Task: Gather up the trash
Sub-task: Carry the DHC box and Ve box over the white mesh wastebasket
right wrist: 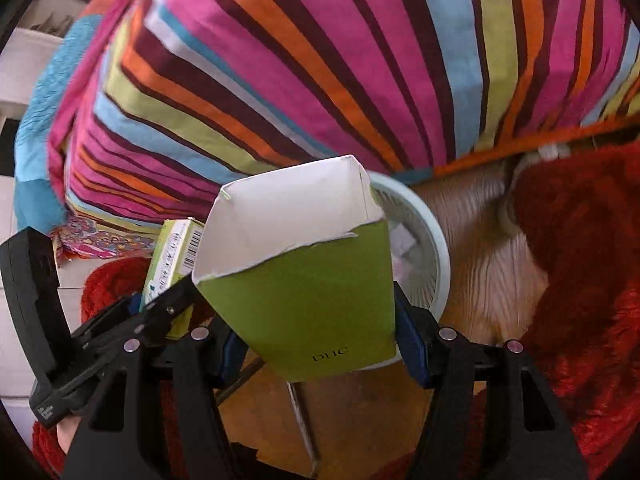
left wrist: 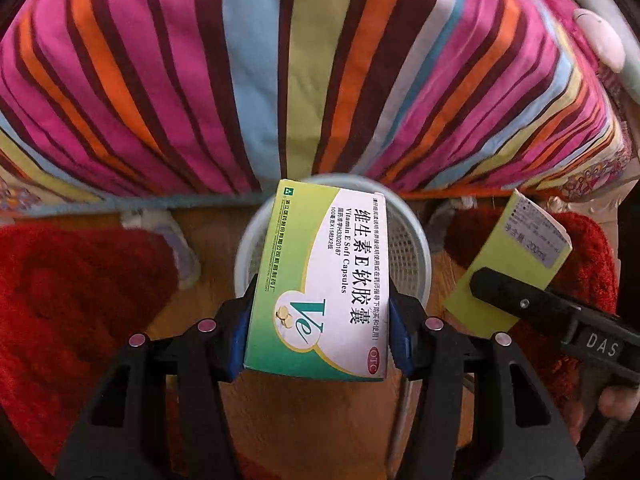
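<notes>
Wooden floor (right wrist: 476,240) with a shaggy red rug (left wrist: 72,292) runs up to a bed draped in a striped cover (left wrist: 280,72) of pink, orange, blue, green and maroon bands. On the floor just in front of the bed stands a pale round wastebasket (left wrist: 416,248) with mesh walls; some white scraps lie inside it.

Left tongs (left wrist: 320,320) are clenched on a green and white Vitamin E capsule box (left wrist: 324,280), gripping its two long sides. The box is held printed face up and points forward, its far end overlapping the wastebasket's opening in the left wrist view.

Right tongs (right wrist: 316,328) are clenched on a lime green carton (right wrist: 304,296) marked DHC, torn open at its far end so the white inside shows. In the right wrist view the carton covers the near left part of the wastebasket's rim.

Both tongs are close together side by side, each visible in the other's camera. A second patch of red rug (right wrist: 580,260) lies to the right of the basket, and white furniture (right wrist: 24,64) shows at the far left beside the bed
</notes>
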